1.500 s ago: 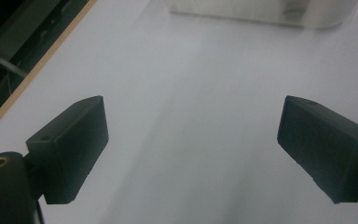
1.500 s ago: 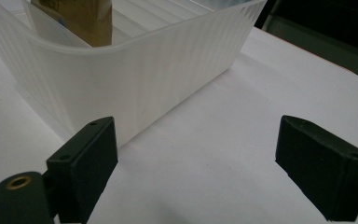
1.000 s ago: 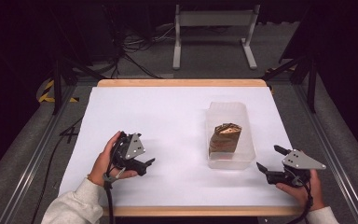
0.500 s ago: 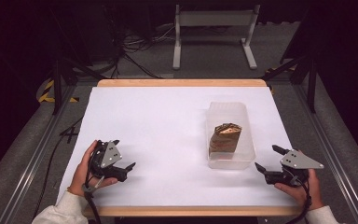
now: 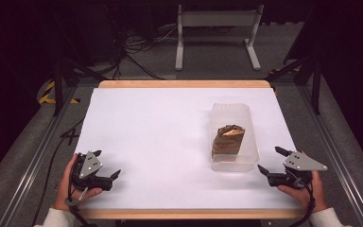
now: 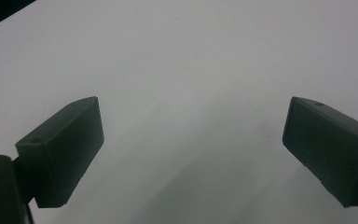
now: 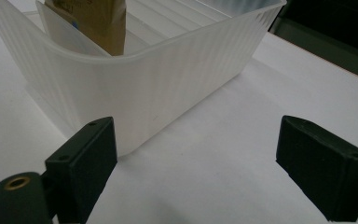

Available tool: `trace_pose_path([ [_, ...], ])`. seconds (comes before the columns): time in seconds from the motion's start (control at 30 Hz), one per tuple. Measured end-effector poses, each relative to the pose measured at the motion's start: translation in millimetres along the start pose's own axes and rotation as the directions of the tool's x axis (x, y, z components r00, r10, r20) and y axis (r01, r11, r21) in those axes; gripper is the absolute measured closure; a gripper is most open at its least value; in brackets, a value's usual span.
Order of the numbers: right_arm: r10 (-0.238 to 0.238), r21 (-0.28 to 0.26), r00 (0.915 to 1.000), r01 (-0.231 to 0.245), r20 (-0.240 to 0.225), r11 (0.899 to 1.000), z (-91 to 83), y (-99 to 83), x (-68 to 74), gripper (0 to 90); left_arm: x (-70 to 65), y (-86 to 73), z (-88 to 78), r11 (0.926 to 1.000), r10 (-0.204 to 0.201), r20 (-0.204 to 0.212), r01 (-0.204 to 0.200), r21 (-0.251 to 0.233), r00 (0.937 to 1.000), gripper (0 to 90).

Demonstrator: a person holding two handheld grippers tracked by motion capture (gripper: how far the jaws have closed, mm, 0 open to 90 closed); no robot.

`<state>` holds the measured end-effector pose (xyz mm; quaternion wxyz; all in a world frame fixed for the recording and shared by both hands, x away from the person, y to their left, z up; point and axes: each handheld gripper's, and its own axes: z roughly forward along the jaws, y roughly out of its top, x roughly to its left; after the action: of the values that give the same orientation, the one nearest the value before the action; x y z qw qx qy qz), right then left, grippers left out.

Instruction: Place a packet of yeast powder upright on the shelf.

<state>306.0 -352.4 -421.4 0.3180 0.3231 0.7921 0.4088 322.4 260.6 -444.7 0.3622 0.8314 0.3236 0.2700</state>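
Two grippers, left (image 5: 108, 178) and right (image 5: 268, 161), jaws apart, empty, near table's front corners. Brown paper bag (image 5: 228, 140) upright in translucent ribbed plastic bin (image 5: 230, 111), right side. Likely resting between steps; next: right reaching in.

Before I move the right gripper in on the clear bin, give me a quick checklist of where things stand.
1. Right gripper jaws open: ok, wide apart and holding nothing.
2. Left gripper jaws open: ok, holding nothing, over bare table.
3. Bin in front of the right gripper: ok, a corner lies just ahead of the jaws.
4. Brown bag upright in the bin: ok, standing inside.
5. Bag top closed: cannot tell.
6. Path from right gripper to bin free: ok.
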Motion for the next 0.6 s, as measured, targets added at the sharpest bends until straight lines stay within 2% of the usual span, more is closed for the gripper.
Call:
trace_pose_path([
  [0.1,0.001,0.0,1.0,-0.001,0.001,1.0,-0.1,0.0,-0.2,12.9,2.8,-8.3,-4.9,0.9994,-0.031,-0.005,0.031,-0.016,0.9995,5.9],
  [0.17,-0.001,0.003,1.0,0.001,0.001,1.0,0.3,-0.2,0.1,12.9,7.3,-15.1,-10.5,0.9959,-0.076,0.005,0.077,-0.048,0.9971,5.9],
  [0.3,-0.002,0.002,1.0,0.002,0.002,1.0,0.2,0.0,0.3,12.9,12.1,-22.2,-16.5,0.9904,-0.117,-0.007,0.117,-0.075,0.9931,5.9],
  [0.37,-0.003,0.002,1.0,0.003,0.003,1.0,0.2,-0.1,0.2,12.9,13.4,-24.3,-19.4,0.9852,-0.142,-0.006,0.141,-0.098,0.9898,5.9],
  [0.43,-0.002,0.0,1.0,0.002,0.004,1.0,0.2,-0.1,0.2,12.9,13.2,-24.9,-21.6,0.984,-0.145,-0.018,0.142,-0.108,0.9893,6.0],
  [0.53,-0.004,0.001,1.0,0.004,0.004,1.0,0.4,-0.1,0.2,12.9,14.2,-26.2,-22.6,0.9786,-0.166,-0.007,0.164,-0.124,0.9861,5.9],
  [0.6,-0.004,0.002,1.0,0.004,0.004,1.0,0.8,-0.2,0.1,12.9,13.7,-26.1,-22.4,0.9776,-0.173,-0.013,0.171,-0.123,0.9848,5.9],
])
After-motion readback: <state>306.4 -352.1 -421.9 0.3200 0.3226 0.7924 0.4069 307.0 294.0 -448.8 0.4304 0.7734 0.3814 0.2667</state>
